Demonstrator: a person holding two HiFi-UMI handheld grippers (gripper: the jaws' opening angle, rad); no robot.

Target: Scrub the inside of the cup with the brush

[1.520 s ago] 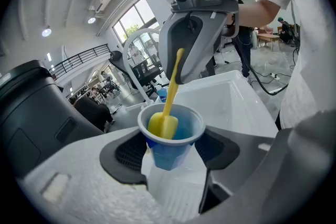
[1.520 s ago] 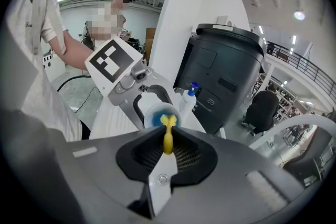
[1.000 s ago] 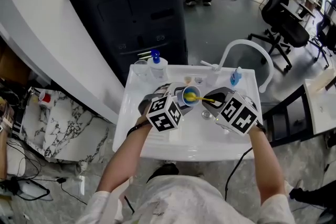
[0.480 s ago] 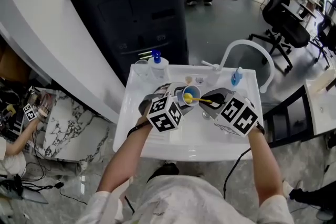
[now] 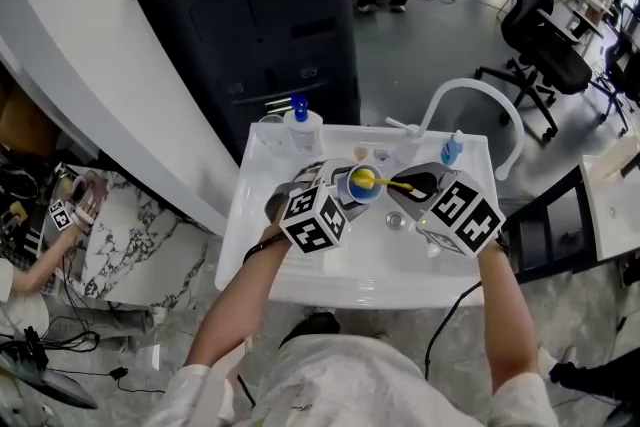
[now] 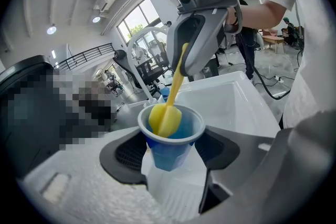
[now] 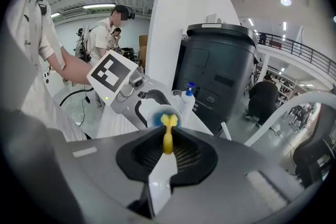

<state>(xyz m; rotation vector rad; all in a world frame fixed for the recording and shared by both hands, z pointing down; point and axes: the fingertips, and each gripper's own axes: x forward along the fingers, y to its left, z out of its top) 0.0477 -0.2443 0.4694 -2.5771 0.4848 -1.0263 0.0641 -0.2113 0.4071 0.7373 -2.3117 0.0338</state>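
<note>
Over the white sink (image 5: 300, 277), with the soap bottle (image 5: 298, 127) standing at its back left corner, the left gripper (image 5: 340, 191) sits where it did a second ago. Its jaws are spread fairly wide and pinch the blue cup (image 6: 169, 148) by its sides, upright and clear of the basin. The yellow brush (image 6: 165, 119) still has its head inside the cup, against the near wall just under the rim. Its handle slants up to the right gripper (image 7: 167, 145), whose jaws are pressed tight on the handle's end. That gripper has drifted a little to the right since the earlier frame. The curved faucet (image 5: 470, 98) stands behind it.
</note>
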